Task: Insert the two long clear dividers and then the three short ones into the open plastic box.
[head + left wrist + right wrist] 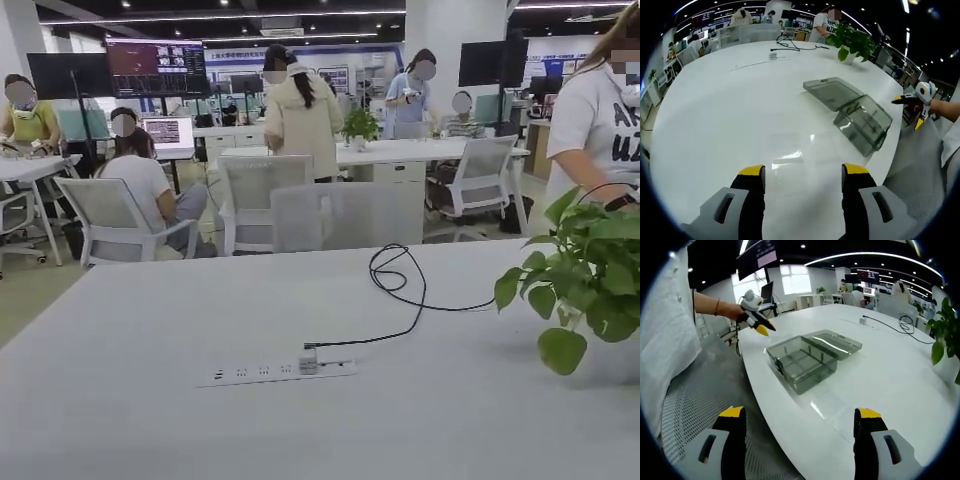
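The left gripper [803,172] is hovering with jaws spread, empty; the right gripper [800,415] likewise. Flat clear plastic dividers [790,151] are lying just ahead on the white table [715,125], near the open smoky-clear plastic box [862,122]. Step 1 seems to be pending - the next move is probably pinching 1 long divider's edge.

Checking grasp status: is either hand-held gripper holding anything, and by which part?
Nothing is held: the left hand-held gripper and right hand-held gripper are open and empty.

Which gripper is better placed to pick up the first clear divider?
Probably left: the left gripper is open with the clear dividers straight ahead; the right gripper straddles the edge of the table.
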Demonstrator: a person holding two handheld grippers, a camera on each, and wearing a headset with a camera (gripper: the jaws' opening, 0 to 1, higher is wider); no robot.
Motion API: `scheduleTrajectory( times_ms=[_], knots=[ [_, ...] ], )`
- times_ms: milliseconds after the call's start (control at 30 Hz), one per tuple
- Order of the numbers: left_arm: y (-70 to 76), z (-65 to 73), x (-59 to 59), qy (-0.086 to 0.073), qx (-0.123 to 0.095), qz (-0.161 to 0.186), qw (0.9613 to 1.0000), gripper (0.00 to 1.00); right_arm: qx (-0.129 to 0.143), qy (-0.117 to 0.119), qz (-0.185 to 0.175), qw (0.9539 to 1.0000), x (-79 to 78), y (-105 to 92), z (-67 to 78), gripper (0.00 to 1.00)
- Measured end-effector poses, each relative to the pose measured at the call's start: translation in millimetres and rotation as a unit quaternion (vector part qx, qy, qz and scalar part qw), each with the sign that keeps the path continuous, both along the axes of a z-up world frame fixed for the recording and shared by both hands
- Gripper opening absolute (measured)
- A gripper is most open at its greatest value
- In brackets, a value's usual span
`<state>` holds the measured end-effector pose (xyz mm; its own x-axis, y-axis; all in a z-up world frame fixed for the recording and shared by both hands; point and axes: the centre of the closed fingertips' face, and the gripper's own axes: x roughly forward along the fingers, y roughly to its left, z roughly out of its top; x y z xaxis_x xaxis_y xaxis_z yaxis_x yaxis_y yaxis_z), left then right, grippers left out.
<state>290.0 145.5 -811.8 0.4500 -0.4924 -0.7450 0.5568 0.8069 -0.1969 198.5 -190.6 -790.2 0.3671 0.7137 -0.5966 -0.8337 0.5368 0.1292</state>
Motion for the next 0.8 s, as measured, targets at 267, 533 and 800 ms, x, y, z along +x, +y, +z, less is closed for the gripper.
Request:
scheduleTrajectory(
  times_ms=[267,533,800],
  knots=[
    [6.7,-15.3,3.3,0.023,0.037,0.01,0.999,0.54,0.002,0.002,-0.002,1.0,1.4,0.9,-1.1,0.9],
    [9.3,-26.4,3.7,0.043,0.067,0.023,0.9966,0.48,0.004,0.003,-0.006,1.0,2.4,0.7,-2.8,0.89],
    [9.9,-33.7,2.8,0.059,0.093,0.023,0.9937,0.43,0.006,0.003,-0.008,0.9999,2.2,-0.3,-3.9,0.88]
  ],
)
